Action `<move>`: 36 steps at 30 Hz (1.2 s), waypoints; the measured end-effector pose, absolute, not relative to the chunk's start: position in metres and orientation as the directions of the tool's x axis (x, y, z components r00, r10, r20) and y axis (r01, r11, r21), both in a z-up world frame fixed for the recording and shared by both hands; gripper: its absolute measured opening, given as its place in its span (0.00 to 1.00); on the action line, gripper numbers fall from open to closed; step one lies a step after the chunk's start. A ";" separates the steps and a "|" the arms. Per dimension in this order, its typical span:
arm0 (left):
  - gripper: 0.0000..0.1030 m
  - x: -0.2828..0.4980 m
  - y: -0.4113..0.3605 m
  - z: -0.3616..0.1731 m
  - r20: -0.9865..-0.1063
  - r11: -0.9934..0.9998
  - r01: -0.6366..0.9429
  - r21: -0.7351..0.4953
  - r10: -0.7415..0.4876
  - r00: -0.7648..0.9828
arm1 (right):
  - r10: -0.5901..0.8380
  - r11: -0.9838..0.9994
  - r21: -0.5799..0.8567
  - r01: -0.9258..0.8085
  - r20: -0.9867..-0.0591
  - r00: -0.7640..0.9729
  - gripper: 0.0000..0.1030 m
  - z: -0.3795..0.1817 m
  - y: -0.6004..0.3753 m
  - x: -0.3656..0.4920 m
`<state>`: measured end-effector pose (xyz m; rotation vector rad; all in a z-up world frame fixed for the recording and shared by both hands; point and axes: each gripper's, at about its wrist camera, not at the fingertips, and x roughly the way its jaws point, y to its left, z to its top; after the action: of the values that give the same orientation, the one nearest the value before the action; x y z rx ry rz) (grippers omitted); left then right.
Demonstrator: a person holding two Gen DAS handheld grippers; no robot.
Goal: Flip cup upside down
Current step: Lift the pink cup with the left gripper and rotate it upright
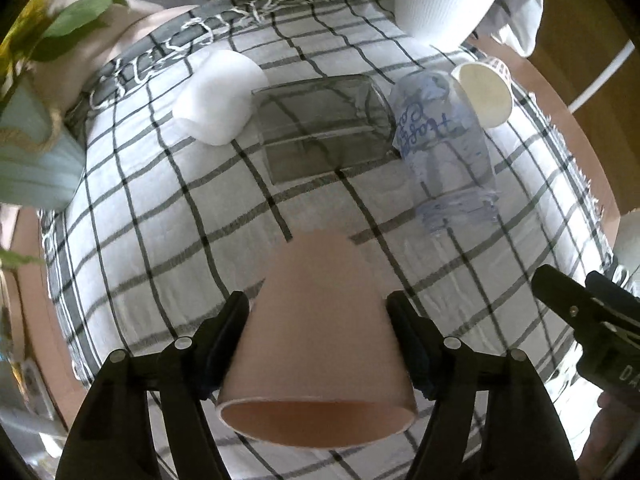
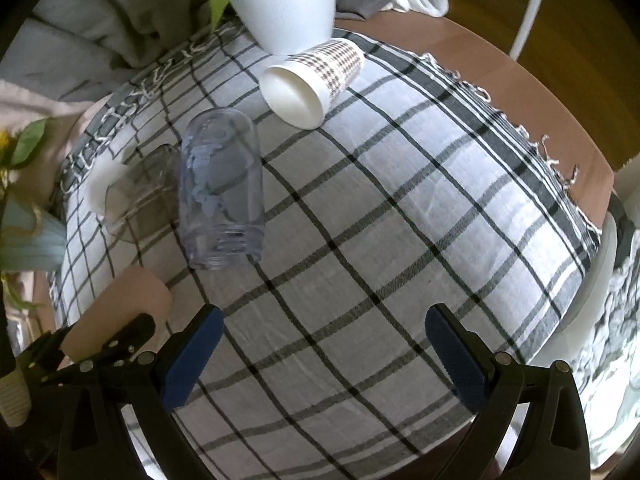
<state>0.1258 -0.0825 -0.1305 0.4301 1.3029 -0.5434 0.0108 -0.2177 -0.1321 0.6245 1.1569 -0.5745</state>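
Observation:
My left gripper (image 1: 318, 312) is shut on a pink paper cup (image 1: 316, 336). The cup's open rim faces the camera and its base points away, above the checked cloth (image 1: 160, 240). The same cup (image 2: 120, 300) shows at the lower left of the right wrist view, held by the left gripper. My right gripper (image 2: 324, 320) is open and empty above the cloth (image 2: 400, 220); it also shows at the right edge of the left wrist view (image 1: 580, 300).
On the cloth lie a clear plastic cup with blue writing (image 1: 444, 148), a smoky square glass (image 1: 324, 128), a white cup (image 1: 220, 96) and a houndstooth paper cup (image 2: 316, 76). A white plant pot (image 2: 280, 0) stands at the back. A pale blue vase (image 1: 28, 152) is at left.

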 end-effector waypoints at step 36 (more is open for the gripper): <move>0.30 0.096 -0.098 -0.111 -0.960 0.939 0.326 -0.106 -0.181 0.211 | -0.067 0.817 0.164 0.552 -0.925 0.373 0.99 -0.107 -0.263 -0.008</move>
<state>0.0957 -0.0978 -0.1114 0.1288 1.3121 -0.3537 -0.0078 -0.2629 -0.1066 0.4972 1.1276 -0.4179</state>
